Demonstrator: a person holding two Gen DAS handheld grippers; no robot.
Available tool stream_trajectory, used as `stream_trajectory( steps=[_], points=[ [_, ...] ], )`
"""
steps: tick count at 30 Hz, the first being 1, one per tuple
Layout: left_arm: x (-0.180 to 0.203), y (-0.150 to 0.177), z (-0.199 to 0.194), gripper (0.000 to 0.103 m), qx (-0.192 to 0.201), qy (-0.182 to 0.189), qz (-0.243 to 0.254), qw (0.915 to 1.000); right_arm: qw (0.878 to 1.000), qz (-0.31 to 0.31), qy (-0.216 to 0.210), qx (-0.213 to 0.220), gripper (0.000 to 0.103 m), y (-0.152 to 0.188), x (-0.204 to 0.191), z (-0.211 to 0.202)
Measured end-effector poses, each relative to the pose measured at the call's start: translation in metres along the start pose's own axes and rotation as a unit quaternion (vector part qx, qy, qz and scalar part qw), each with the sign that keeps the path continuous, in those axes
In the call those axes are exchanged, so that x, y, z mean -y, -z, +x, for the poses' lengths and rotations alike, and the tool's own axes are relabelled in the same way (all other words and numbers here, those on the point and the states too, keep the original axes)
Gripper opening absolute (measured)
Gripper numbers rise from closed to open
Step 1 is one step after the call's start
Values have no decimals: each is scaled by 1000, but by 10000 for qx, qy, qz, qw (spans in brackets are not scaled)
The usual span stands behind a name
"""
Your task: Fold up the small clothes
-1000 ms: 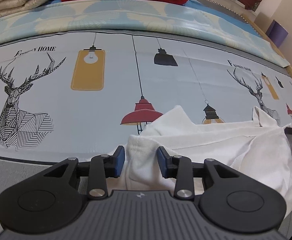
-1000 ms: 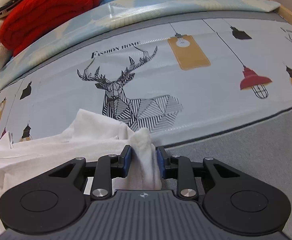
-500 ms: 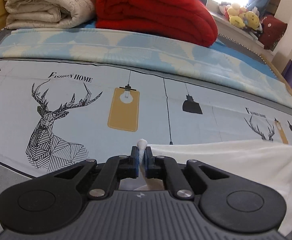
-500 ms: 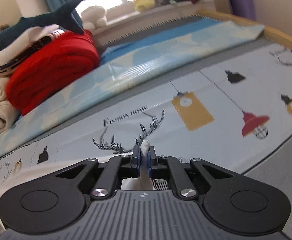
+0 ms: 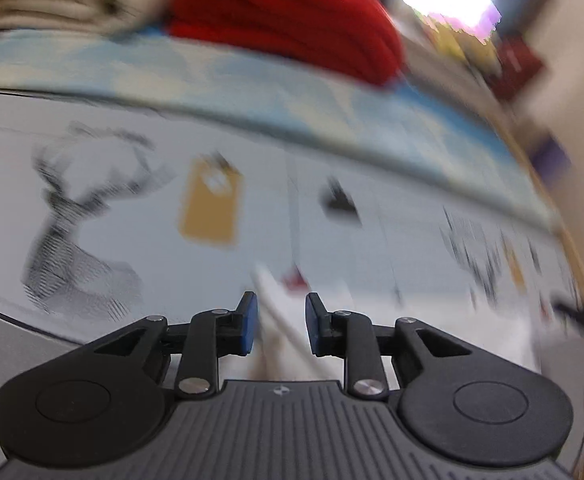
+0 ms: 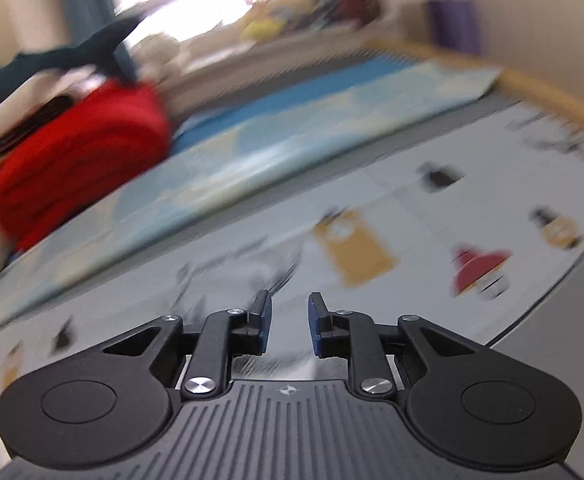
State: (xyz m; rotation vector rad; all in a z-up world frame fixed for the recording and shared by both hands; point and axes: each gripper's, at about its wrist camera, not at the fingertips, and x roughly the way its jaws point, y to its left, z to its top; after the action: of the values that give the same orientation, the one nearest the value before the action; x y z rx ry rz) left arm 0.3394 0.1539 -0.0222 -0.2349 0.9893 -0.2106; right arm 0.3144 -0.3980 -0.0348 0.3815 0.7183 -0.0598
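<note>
White garment [image 5: 280, 320], a small piece of soft pale cloth, shows in the left wrist view as a blurred fold rising between the blue pads of the left tool [image 5: 279, 322]; its jaws are opening, the pads stand apart, and the cloth lies in the gap without being pinched. More of the white fabric spreads low to the right in that view. The right tool [image 6: 289, 320] is opening too, with nothing between its pads. Both hang above a pale printed sheet [image 5: 152, 240] with deer, yellow tags and lamps, spread over the bed. Behind it lie a light blue patterned cover [image 6: 252, 160], a folded red blanket [image 5: 292, 28] and a cream folded blanket [image 5: 60, 0] beside it. Both views are strongly blurred.
</note>
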Motion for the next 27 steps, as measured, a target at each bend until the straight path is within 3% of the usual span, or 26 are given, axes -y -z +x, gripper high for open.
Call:
stream_trajectory(
  steps=[3, 5, 9, 10, 11, 14, 16, 17, 19, 22, 25, 27],
  points=[
    [14, 22, 14, 31, -783, 38, 707, 9944, 9941, -597, -345, -836, 23, 17, -6, 9],
    [16, 36, 22, 31, -1199, 64, 876, 9889, 9875, -863, -346, -1272, 24, 28, -6, 13],
    [22, 63, 31, 29, -1601, 152, 1109, 9807, 9779, -919, -265, -1857, 26, 47, 1, 16],
    [23, 67, 32, 25, -1633, 95, 1167, 9796, 9762, -919, -273, -1946, 26, 51, 4, 16],
    [24, 68, 30, 8, -1603, 32, 1217, 9795, 9745, -962, -259, -2009, 26, 55, 5, 15],
    [21, 68, 12, 4, -1420, 182, 1141, 9831, 9740, -1081, -162, -1985, 26, 60, 4, 6],
    [18, 68, -3, 3, -1281, 293, 1111, 9851, 9772, -1016, -167, -1858, 3, 58, 6, -2],
    [16, 68, -10, 3, -1260, 308, 1079, 9857, 9791, -995, -184, -1764, 0, 57, 6, -6],
    [15, 71, -14, 3, -1348, 173, 1052, 9851, 9827, -994, -193, -1549, 0, 53, 7, -18],
    [11, 87, 0, 4, -1731, -214, 1087, 9787, 9843, -1069, 180, -1395, 0, 52, 12, -23],
    [20, 100, 1, 7, -1856, -685, 1493, 9688, 9842, -918, 423, -1452, 0, 54, 24, -27],
    [19, 98, -10, 18, -1700, -445, 1312, 9757, 9843, -735, 80, -1603, 4, 56, 31, -34]
  ],
)
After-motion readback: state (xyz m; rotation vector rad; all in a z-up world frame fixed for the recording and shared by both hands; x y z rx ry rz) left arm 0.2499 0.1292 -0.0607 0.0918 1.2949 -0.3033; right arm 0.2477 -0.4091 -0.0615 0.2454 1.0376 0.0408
